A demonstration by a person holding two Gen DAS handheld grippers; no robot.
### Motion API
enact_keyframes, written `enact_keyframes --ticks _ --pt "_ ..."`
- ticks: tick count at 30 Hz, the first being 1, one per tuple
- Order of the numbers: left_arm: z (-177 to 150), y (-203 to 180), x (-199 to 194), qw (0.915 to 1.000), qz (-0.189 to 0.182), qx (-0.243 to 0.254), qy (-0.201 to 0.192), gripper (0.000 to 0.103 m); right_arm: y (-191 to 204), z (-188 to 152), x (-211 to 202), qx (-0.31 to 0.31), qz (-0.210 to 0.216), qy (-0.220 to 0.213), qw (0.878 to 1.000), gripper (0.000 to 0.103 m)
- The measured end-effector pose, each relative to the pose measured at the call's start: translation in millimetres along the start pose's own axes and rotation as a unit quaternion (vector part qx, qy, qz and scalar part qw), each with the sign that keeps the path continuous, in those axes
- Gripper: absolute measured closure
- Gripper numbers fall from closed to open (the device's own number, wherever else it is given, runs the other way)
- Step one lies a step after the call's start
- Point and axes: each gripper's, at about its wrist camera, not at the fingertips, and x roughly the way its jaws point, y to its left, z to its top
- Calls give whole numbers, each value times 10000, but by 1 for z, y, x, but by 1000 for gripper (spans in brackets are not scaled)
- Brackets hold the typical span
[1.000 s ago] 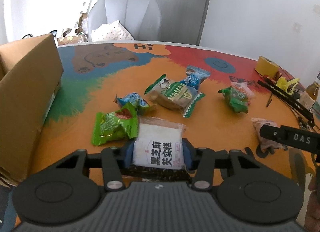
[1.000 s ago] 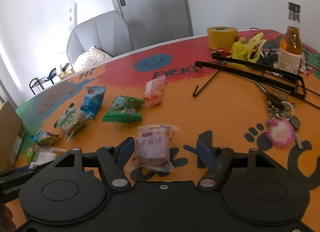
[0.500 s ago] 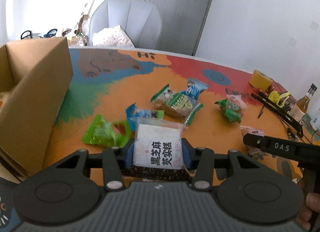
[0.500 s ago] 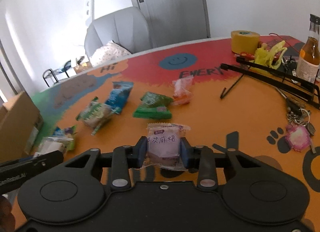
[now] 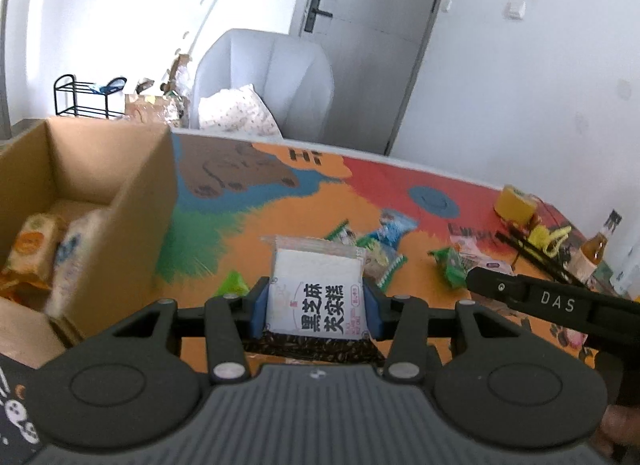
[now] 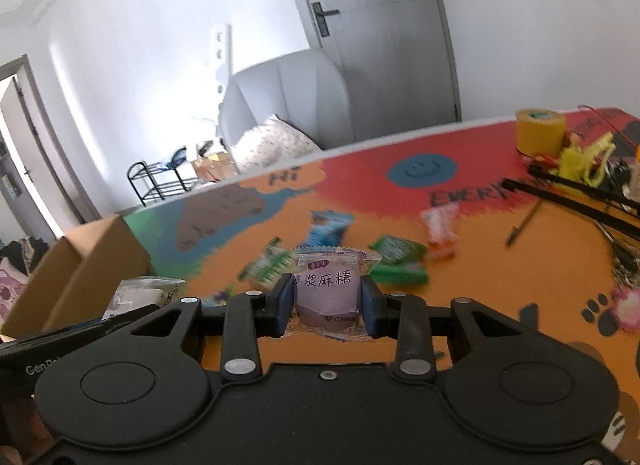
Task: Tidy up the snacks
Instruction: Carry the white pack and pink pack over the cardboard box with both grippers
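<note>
My left gripper [image 5: 316, 307] is shut on a white snack packet with black characters [image 5: 316, 297] and holds it above the table, to the right of an open cardboard box [image 5: 100, 201]. The box holds a few packets [image 5: 48, 249]. My right gripper [image 6: 326, 305] is shut on a purple mochi packet [image 6: 326, 289] and holds it above the table. Several loose snack packets lie on the orange table beyond: green ones [image 6: 400, 261], a blue one [image 6: 330, 227] and a pink one [image 6: 440, 229]. The box also shows at the left of the right wrist view [image 6: 80, 265].
A yellow tape roll [image 6: 540, 133], yellow clips, a black metal rack [image 6: 580, 201] and a bottle [image 5: 596, 249] stand at the table's right end. A grey chair with a cushion [image 5: 264, 81] is behind the table. The right gripper's body [image 5: 552, 301] crosses the left wrist view.
Both grippers have risen with their packets and swung left toward the box. The right gripper closed on the purple packet about a second ago. The box's inside has come into view.
</note>
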Motion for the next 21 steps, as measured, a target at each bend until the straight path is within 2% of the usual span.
enact_keyframes --ticks 10,21 --pt "15 21 -15 9992 213 -169 -290 57 42 13 0 -183 550 -178 9982 70" --pt "32 54 -49 9965 415 -308 -658 57 93 23 9 -406 1043 -235 9934 70"
